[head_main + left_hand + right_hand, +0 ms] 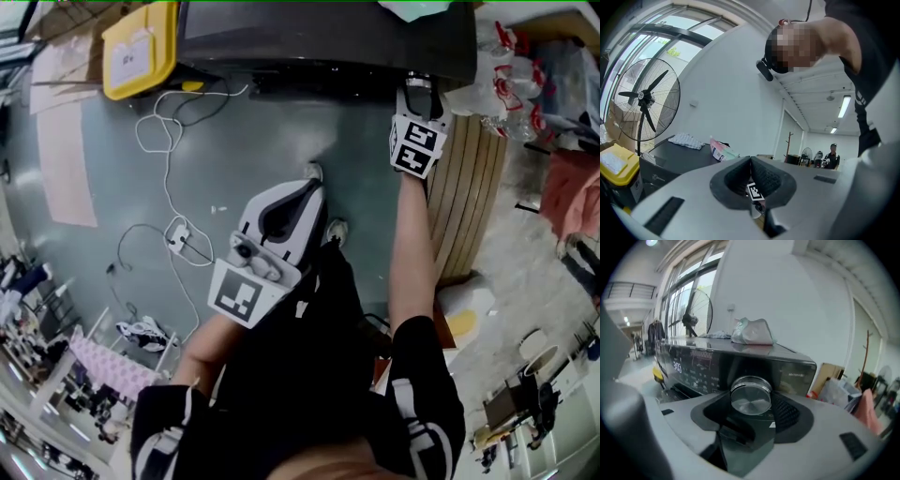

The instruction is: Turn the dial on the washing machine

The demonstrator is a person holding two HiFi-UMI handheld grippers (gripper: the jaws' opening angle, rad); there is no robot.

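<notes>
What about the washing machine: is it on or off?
On. The washing machine shows glowing digits on its dark front, left of the dial.

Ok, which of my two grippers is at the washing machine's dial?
The right gripper: the silver dial sits between its spread jaws. The left gripper is held short of the washing machine, jaws together with nothing between them.

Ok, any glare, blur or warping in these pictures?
Head view: strong fisheye, the washing machine bows along the top edge. Left gripper view: bright windows glare behind the fan. Right gripper view: the dial is sharp with a soft sheen; corners go dark.
</notes>
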